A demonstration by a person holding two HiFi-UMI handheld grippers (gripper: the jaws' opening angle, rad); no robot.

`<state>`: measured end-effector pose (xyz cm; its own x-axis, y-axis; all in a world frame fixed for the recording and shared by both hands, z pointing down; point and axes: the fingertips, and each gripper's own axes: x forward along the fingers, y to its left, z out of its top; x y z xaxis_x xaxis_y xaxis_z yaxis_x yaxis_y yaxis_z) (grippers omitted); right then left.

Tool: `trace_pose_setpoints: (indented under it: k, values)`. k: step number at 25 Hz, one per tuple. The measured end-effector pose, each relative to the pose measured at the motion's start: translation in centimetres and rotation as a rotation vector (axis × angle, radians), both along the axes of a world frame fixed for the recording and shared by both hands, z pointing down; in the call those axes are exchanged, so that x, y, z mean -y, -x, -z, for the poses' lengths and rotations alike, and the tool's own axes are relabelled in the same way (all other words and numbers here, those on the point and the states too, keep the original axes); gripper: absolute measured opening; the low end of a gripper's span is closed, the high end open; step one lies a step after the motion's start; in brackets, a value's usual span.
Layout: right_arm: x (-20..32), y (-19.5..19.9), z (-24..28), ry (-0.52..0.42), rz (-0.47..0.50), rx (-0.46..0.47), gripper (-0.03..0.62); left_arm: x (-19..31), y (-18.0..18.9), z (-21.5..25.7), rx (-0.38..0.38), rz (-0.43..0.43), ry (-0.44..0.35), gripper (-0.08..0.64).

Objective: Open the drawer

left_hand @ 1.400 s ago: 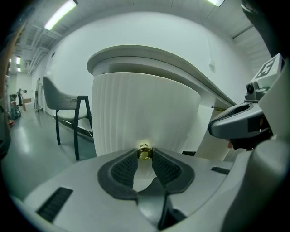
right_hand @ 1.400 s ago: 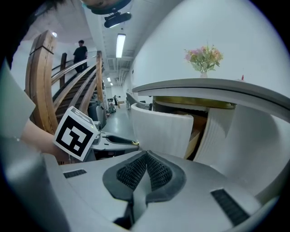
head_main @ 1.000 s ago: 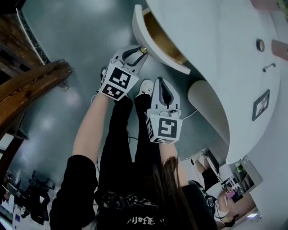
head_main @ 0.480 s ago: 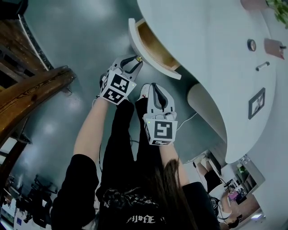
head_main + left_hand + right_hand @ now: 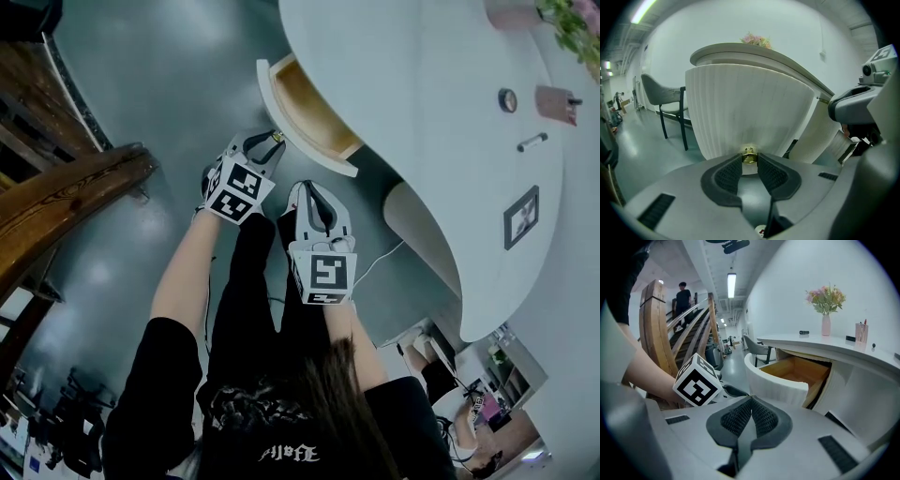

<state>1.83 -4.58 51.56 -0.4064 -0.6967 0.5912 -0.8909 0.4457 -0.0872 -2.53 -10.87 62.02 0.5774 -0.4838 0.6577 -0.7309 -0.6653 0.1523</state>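
Observation:
The white ribbed drawer stands pulled out of the curved white desk, and its wooden inside shows. A small brass knob sits on the drawer's front. My left gripper is shut on that knob, which is pinched between the pad tips. Close to the right of it, below the drawer's front, my right gripper is shut on nothing. In the right gripper view its pads meet, with the open drawer ahead to the right.
A wooden staircase rises at the left. The person's legs stand on the grey floor below the grippers, with a cable beside them. A flower vase and small items stand on the desk top. A chair is beyond the drawer.
The head view has swung, and more of the drawer's wooden inside shows. My right gripper has risen a little. The left gripper has kept its hold on the knob.

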Motion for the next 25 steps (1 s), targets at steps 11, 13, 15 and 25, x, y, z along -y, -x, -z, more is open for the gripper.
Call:
trace_pose_setpoints:
  k: [11, 13, 15, 25]
  values:
    - [-0.9, 0.4, 1.2, 0.02, 0.014, 0.001, 0.025, -1.2, 0.7, 0.1, 0.038, 0.003, 0.047, 0.114]
    - [-1.0, 0.6, 1.4, 0.023, 0.014, 0.005, 0.025, -1.2, 0.7, 0.1, 0.037, 0.005, 0.05, 0.114]
    - [-1.1, 0.6, 1.5, 0.028, 0.014, 0.001, 0.025, -1.2, 0.8, 0.2, 0.036, 0.005, 0.053, 0.114]
    - [-2.4, 0.3, 1.9, 0.041, 0.023, -0.006, 0.025, -2.3, 1.7, 0.3, 0.048, -0.022, 0.066, 0.114]
